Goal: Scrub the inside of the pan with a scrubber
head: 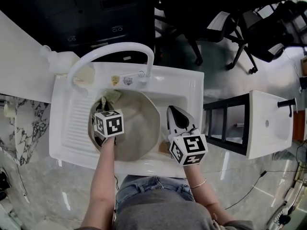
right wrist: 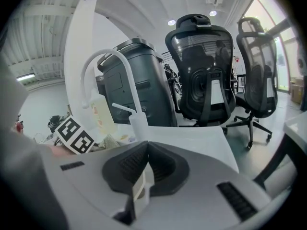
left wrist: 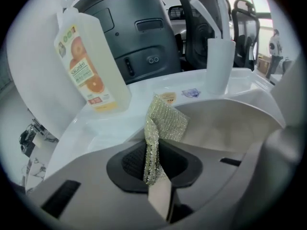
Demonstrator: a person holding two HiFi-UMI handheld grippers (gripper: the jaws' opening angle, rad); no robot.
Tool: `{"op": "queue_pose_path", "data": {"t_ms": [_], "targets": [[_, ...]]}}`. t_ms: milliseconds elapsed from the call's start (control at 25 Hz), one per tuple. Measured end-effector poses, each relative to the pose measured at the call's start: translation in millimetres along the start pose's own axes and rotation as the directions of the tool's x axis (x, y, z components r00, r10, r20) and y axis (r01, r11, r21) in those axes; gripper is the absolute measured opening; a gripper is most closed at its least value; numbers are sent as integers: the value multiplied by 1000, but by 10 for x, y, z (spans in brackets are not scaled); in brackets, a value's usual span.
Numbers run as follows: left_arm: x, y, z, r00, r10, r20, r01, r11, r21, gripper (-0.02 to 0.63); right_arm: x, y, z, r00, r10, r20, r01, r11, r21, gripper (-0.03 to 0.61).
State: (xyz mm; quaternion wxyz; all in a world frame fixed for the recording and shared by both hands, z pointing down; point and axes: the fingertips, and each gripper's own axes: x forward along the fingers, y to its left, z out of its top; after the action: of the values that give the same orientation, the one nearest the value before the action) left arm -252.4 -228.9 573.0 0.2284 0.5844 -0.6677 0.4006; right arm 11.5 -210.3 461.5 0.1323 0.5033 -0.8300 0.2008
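at the far left, a clear dish soap bottle (left wrist: 91,63) with an orange label is stood on the corner of the white sink (head: 72,123). next to it, the left gripper (left wrist: 154,162) is seen with its jaws pinched tight on a glittery mesh scrubber (left wrist: 163,121), whose free end is folded over above the jaws. in the head view the scrubber is placed at the far left rim of the pan (head: 139,123), which is laid in the basin with its beige inside facing up. a white faucet (head: 110,51) is arched over the sink's back edge. to the right, the right gripper (right wrist: 144,171) is held over the sink's right side, just beside the pan; its jaws are closed together, with nothing seen between them. black office chairs (right wrist: 204,66) are stood beyond.
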Motion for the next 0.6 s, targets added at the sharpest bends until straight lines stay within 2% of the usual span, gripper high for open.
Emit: {"op": "queue_pose_path", "data": {"t_ms": [280, 600], "targets": [[-310, 357, -115, 995, 98, -12, -99, 993, -70, 67, -71, 153, 27, 999, 37, 8, -37, 999, -22, 11], [-638, 580, -320, 989, 148, -19, -149, 988, -38, 69, -160, 413, 80, 996, 84, 29, -82, 995, -54, 11]]}}
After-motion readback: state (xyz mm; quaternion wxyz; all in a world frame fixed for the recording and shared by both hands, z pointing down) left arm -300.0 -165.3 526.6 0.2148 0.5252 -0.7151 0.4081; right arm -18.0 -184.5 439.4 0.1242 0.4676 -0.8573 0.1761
